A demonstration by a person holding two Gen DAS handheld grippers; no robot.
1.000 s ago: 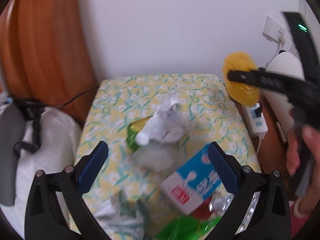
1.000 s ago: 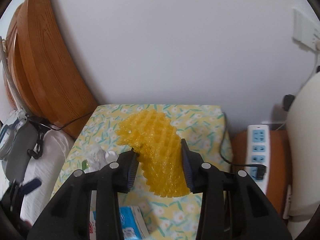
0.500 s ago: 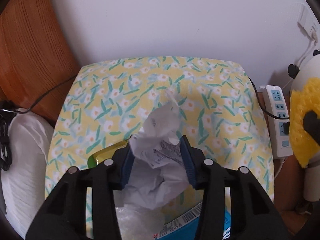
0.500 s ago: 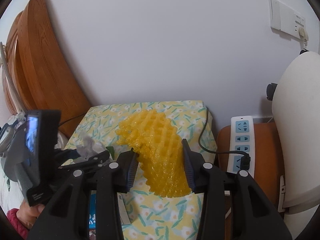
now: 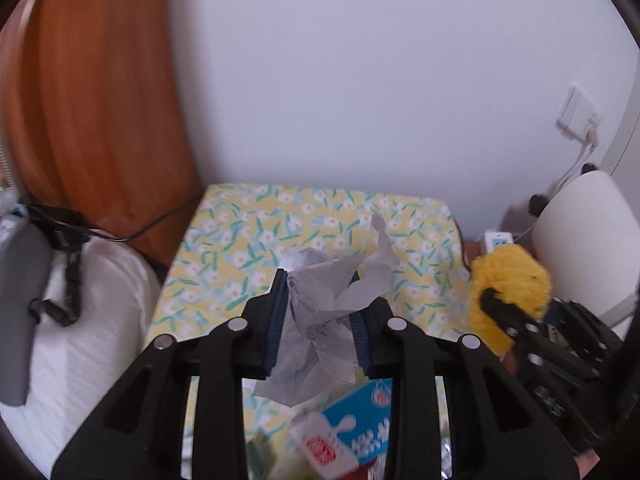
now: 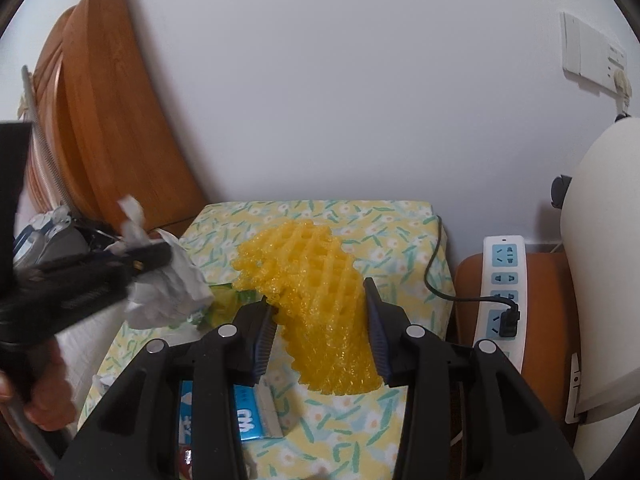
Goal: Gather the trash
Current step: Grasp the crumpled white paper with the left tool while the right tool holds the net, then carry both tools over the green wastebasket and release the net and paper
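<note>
Floral table — left gripper, earlier open, now grips crumpled paper.

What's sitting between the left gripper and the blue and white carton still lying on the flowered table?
The crumpled white paper clamped in the left gripper fills its jaws and hangs above the blue and white carton. The carton's top looks otherwise uncovered.

Both your grippers, left and right, are matte black plastic with ribbed blue pads and round silver screws behind them.
</note>
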